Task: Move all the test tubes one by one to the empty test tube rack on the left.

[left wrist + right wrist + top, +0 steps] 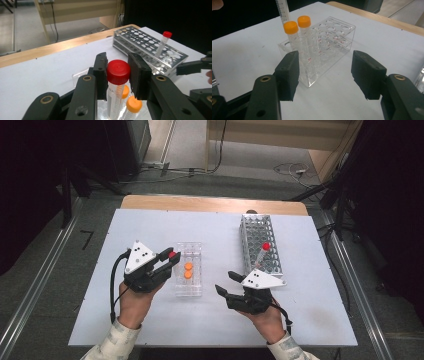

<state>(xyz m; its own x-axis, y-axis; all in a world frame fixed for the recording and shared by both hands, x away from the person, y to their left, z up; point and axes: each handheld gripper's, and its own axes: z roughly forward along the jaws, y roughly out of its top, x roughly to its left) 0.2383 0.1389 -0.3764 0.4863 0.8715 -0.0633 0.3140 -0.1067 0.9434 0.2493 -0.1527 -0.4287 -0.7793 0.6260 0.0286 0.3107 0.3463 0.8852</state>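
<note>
Pinching the red-capped tube (117,75) by its cap, the left gripper (170,260) should stay vertical above the clear rack (189,290); the right gripper (227,285) idles spread, empty.

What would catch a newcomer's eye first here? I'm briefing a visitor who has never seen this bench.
First, the red-capped tube clamped by its cap between the left gripper's fingers, just above the clear rack at the table's middle. Next, two orange-capped tubes standing side by side in that rack. Then the metal rack on the right, with another red-capped tube leaning in it, and the right gripper open nearby.
</note>
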